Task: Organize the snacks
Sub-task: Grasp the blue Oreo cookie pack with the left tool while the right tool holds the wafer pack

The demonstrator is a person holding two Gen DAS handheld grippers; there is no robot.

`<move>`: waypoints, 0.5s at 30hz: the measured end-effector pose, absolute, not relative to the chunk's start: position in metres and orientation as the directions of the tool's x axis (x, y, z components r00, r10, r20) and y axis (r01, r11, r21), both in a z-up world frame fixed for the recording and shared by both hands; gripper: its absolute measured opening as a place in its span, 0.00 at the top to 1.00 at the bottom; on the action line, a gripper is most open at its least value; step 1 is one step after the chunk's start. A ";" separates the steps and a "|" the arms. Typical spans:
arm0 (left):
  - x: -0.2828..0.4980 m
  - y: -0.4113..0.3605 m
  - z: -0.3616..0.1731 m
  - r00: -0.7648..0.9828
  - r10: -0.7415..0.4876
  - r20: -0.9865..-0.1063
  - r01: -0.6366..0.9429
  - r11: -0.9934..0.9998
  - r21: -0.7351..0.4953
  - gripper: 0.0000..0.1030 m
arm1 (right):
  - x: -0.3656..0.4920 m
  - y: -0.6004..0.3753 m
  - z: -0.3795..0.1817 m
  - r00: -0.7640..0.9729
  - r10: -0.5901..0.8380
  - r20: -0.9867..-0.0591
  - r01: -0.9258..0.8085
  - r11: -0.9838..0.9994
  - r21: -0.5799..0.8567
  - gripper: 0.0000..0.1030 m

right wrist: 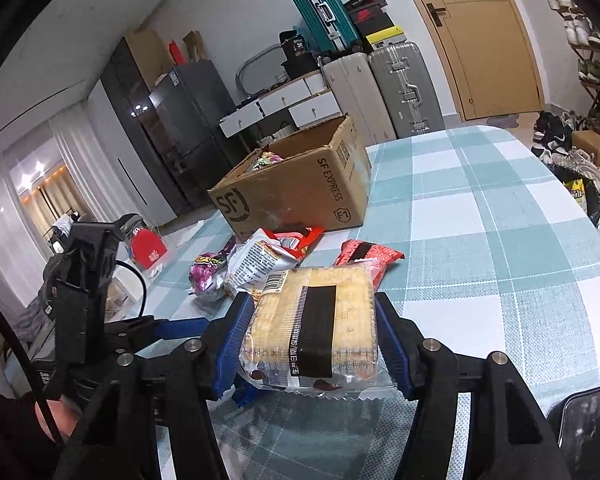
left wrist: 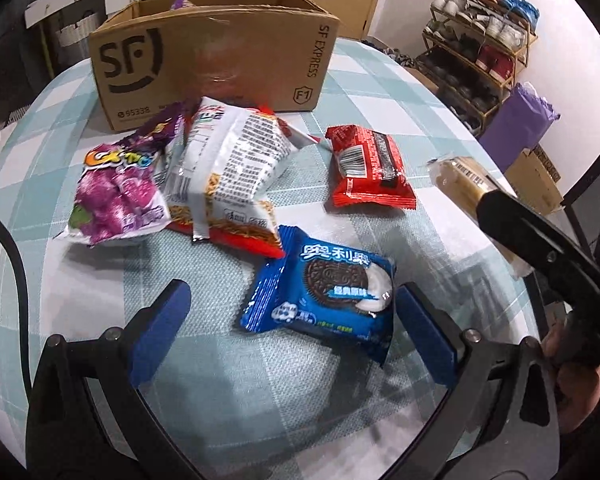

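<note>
Two grippers: right [right wrist: 310,340] fingers clamp the crackers [right wrist: 312,328] short of the box [right wrist: 296,192], left [left wrist: 288,332] spread around the Oreo [left wrist: 324,292]; slick wrapper may slip out in transit.

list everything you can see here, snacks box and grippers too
cardboard box: 1, brown, back of table, open, snacks inside
table: 1, teal-white check cloth
purple candy bag: 1, purple, left of pile
noodle packet: 1, white-red, leaning on candy bag
red packet: 1, red, right of pile
Oreo pack: 1, blue, between open left fingers
cracker pack: 1, clear, beige crackers, held off table
shoe rack: 1, beside table
suitcases: several, grey and teal, by door
left gripper: open
right gripper: shut on cracker pack
</note>
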State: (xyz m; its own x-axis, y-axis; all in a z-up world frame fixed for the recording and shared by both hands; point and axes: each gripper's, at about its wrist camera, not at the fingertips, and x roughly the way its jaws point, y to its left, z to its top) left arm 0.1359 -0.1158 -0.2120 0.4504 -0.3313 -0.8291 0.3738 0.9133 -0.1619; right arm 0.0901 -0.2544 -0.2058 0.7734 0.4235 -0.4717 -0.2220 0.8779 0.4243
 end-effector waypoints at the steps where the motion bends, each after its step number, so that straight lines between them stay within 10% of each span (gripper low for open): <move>1: 0.137 -0.118 -0.213 0.448 -0.333 -0.829 0.379 0.911 -0.161 0.01 | 0.090 -0.254 -0.206 0.774 0.424 -0.470 -0.223 0.878 0.424 0.41; 10: 0.146 -0.140 -0.221 0.465 -0.325 -0.824 0.434 0.895 -0.108 0.02 | 0.089 -0.268 -0.211 0.785 0.419 -0.457 -0.181 0.860 0.477 0.41; 15: 0.143 -0.148 -0.224 0.462 -0.313 -0.830 0.470 0.880 -0.069 0.22 | 0.085 -0.269 -0.210 0.791 0.415 -0.450 -0.180 0.860 0.478 0.41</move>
